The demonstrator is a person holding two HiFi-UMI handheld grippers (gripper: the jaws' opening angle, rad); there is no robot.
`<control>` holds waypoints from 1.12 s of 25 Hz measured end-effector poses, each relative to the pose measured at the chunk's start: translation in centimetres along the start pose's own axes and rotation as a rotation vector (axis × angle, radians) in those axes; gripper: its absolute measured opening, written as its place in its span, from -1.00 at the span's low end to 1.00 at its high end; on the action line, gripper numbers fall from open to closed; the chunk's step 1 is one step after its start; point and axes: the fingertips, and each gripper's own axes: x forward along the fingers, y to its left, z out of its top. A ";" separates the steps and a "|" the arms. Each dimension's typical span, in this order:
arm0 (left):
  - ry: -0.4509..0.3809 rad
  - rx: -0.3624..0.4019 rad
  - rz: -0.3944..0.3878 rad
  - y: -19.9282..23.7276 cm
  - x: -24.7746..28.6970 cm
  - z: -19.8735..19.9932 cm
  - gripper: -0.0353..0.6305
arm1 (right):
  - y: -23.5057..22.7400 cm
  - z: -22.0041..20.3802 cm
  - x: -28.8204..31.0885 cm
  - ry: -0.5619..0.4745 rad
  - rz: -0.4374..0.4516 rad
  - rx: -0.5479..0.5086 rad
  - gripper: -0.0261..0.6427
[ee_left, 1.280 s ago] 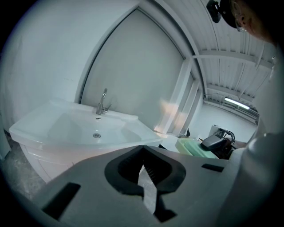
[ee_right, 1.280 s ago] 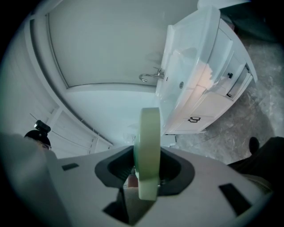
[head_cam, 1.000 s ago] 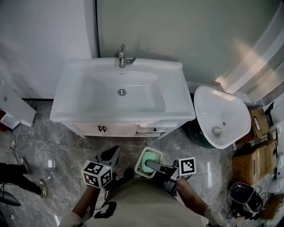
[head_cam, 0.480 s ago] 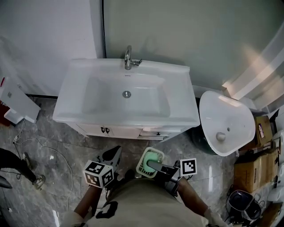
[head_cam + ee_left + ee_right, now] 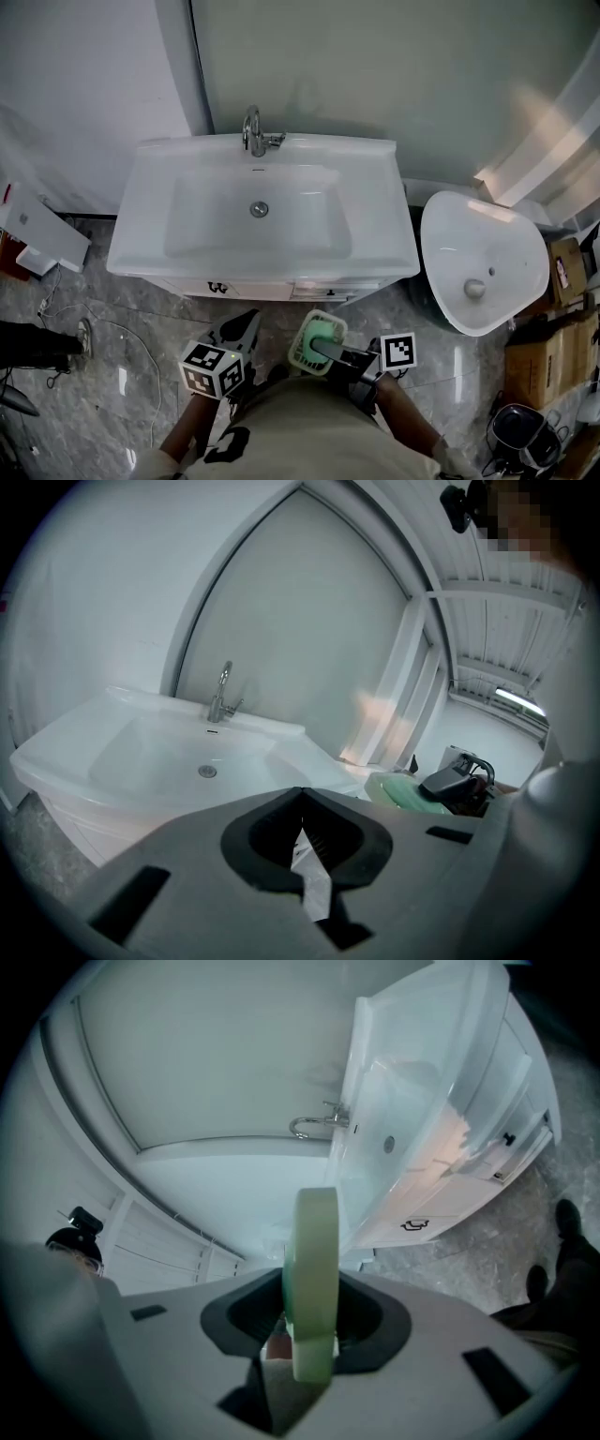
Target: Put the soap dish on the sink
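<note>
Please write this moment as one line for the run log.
right gripper: shut on soap dish | left gripper: shut, empty | sink: soap dish not yet on it

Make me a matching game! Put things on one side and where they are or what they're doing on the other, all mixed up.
Things:
1. soap dish
2. tap
3. left gripper
4. loose basin

Matches:
A. shut, with nothing in it
B. standing to the right of the sink in the head view
C. clamped in the right gripper
D. at the back rim of the sink

Pairs: 1-C, 2-D, 3-A, 4-B
</note>
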 end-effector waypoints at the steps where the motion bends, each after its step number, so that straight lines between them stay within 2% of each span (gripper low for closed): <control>1: 0.002 0.006 0.000 -0.3 0.6 0.3 -0.84 | 0.0 0.5 -0.3 0.000 0.005 0.002 -0.48; 9: 0.005 0.036 0.031 -3.2 5.3 3.0 -0.84 | -0.5 5.9 -2.7 0.024 0.035 -0.009 -0.48; 14: 0.005 0.033 0.103 -3.5 7.6 4.3 -0.84 | -1.0 8.9 -3.5 0.095 0.048 0.000 -0.48; 18: -0.004 -0.001 0.151 -3.6 8.9 4.7 -0.84 | -2.1 10.5 -3.8 0.178 0.023 -0.028 -0.48; 23: 0.001 -0.017 0.174 -2.1 9.6 5.3 -0.84 | -1.9 12.2 -3.0 0.203 0.019 -0.045 -0.48; 28: -0.039 0.009 0.144 0.5 10.2 7.7 -0.84 | -1.4 14.7 -1.0 0.172 -0.017 -0.100 -0.48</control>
